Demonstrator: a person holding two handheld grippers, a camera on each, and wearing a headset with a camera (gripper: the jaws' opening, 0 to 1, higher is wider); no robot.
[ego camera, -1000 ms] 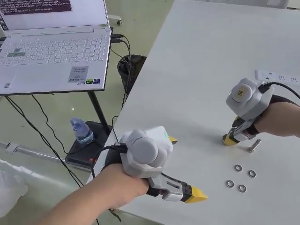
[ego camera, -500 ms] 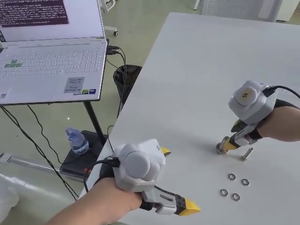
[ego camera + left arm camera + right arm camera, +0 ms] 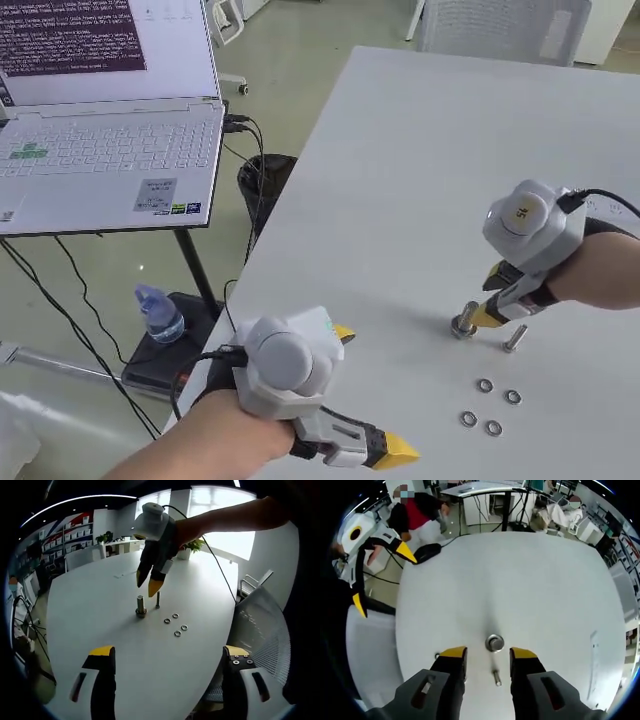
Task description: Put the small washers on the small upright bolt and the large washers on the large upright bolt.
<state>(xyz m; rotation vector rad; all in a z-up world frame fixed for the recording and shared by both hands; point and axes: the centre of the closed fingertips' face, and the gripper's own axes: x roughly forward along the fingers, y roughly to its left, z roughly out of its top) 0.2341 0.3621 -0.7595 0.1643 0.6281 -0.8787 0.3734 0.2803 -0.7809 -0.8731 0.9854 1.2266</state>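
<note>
We just released the large bolt (image 3: 494,643), upright ahead of our open, empty right gripper (image 3: 488,653); the left gripper (image 3: 168,652) is open too; washers (image 3: 485,385) should follow.

White table (image 3: 420,150); laptop (image 3: 100,140) on stand (image 3: 205,265); green floor (image 3: 285,70); bright window (image 3: 232,545).

On table (image 3: 420,180): large bolt (image 3: 463,323), small bolt (image 3: 515,337) just right, four washers (image 3: 485,385) near, toward person.

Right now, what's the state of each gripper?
Left gripper: open, holding nothing.
Right gripper: open, holding nothing.
</note>
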